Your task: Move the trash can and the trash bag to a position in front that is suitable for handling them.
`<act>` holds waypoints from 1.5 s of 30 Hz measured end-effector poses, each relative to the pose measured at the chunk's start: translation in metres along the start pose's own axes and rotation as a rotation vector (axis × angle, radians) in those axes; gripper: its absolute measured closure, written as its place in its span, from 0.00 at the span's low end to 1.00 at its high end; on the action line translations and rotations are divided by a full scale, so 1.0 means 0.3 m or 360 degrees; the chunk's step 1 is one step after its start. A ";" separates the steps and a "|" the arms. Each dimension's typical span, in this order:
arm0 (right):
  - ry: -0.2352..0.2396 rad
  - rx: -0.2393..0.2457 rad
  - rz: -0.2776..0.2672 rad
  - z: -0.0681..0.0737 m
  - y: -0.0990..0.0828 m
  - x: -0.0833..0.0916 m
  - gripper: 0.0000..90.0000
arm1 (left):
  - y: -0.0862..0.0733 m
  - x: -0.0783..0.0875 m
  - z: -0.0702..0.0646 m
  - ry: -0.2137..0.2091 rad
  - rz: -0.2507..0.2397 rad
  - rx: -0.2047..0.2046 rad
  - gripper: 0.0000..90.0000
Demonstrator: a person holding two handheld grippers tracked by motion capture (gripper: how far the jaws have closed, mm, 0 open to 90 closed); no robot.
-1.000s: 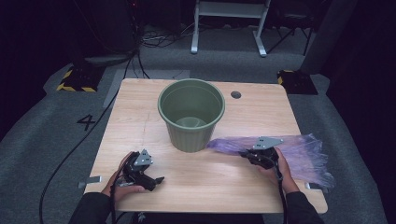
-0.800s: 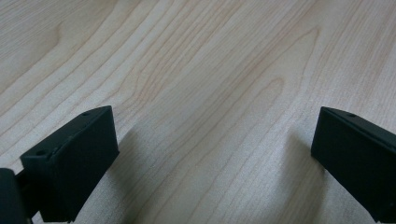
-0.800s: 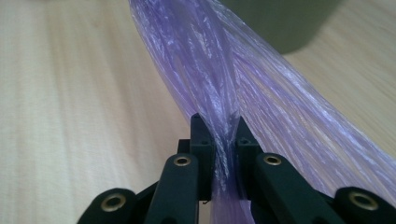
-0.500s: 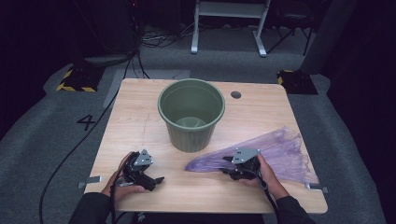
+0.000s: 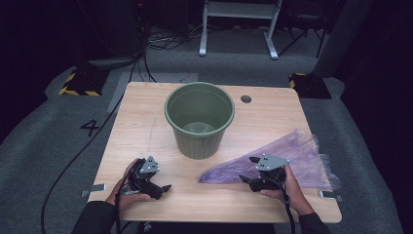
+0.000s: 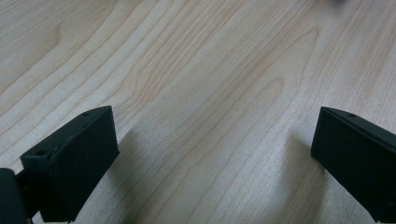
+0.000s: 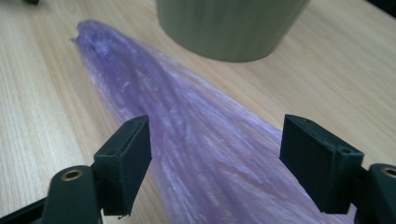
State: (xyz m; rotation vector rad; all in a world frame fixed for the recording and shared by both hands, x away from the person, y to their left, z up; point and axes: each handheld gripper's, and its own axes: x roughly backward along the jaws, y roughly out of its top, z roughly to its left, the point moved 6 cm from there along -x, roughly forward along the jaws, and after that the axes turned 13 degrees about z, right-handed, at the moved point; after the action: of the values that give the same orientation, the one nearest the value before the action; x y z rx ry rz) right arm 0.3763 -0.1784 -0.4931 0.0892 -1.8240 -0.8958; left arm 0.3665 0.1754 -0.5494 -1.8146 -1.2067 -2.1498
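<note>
A thin purple plastic bag [image 5: 297, 156] lies flat on the right of the wooden table [image 5: 146, 122], tapering to a point that faces left. My right gripper [image 5: 248, 170] hovers over its narrow end. In the right gripper view its jaws have just been opening and the right gripper [image 7: 215, 158] stands wide, with the bag [image 7: 187, 135] lying under the gap and touching neither pad. A green bucket [image 5: 199, 119] stands upright mid-table, its wall [image 7: 229, 25] just beyond the bag. My left gripper [image 5: 163, 180] rests at the near left, the left gripper [image 6: 215, 154] open over bare wood.
A round cable hole [image 5: 246, 99] sits in the tabletop behind the bucket. Metal clips [image 5: 92, 187] [image 5: 328, 194] stick out at the near corners. The bag's wide end overhangs the table's right edge. Cables run over the grey floor at the left.
The right gripper dragged the bag left and toward the near edge, then opened, let it go and drew back a little to the right. The left gripper kept still.
</note>
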 end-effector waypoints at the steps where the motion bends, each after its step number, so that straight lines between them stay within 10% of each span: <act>1: -0.0006 -0.0012 -0.0018 -0.002 0.001 0.010 0.27 | 0.000 0.000 0.000 0.0000 0.0000 0.0000 0.00; 14: -0.0144 -0.0266 -0.0009 -0.080 -0.099 0.082 0.27 | 0.000 0.000 0.000 -0.0001 0.0000 0.0000 0.00; 22: -0.0138 -0.0376 0.0133 -0.111 -0.186 0.020 0.28 | 0.000 0.000 0.000 0.0001 0.0002 0.0002 0.00; 32: -0.0064 -0.0360 0.0133 -0.143 -0.195 -0.055 0.58 | 0.000 0.000 0.000 -0.0001 0.0000 -0.0002 0.00; 45: 0.0069 -0.0218 0.0119 -0.180 -0.147 -0.113 0.67 | 0.000 0.000 0.000 -0.0002 -0.0001 -0.0002 0.00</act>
State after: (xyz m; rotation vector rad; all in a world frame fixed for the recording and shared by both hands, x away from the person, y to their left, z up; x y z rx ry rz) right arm 0.4214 -0.2235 -0.5374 -0.0450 -1.7100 -0.9557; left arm 0.3665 0.1753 -0.5494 -1.8168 -1.2066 -2.1504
